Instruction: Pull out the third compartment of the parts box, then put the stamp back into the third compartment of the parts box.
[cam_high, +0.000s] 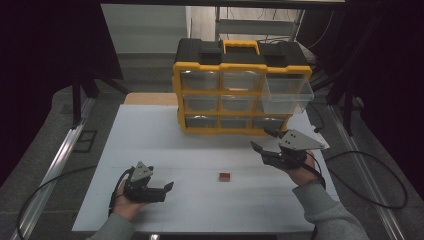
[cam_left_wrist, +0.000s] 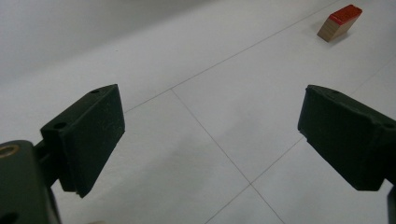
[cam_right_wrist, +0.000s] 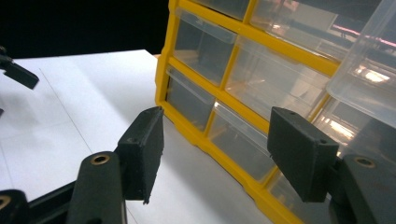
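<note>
The small red-topped block (cam_high: 224, 176) lies alone on the white table (cam_high: 150, 140), between the two hands and well apart from both grippers. The left gripper (cam_high: 169, 187) rests low near the front edge of the table with its jaws wide and nothing between them, and they point toward the block. The right gripper (cam_high: 263, 140) is held just before the bottom row of the yellow drawer cabinet (cam_high: 240, 92), whose top right drawer (cam_high: 286, 93) is pulled out; its jaws are also wide apart and hold nothing
</note>
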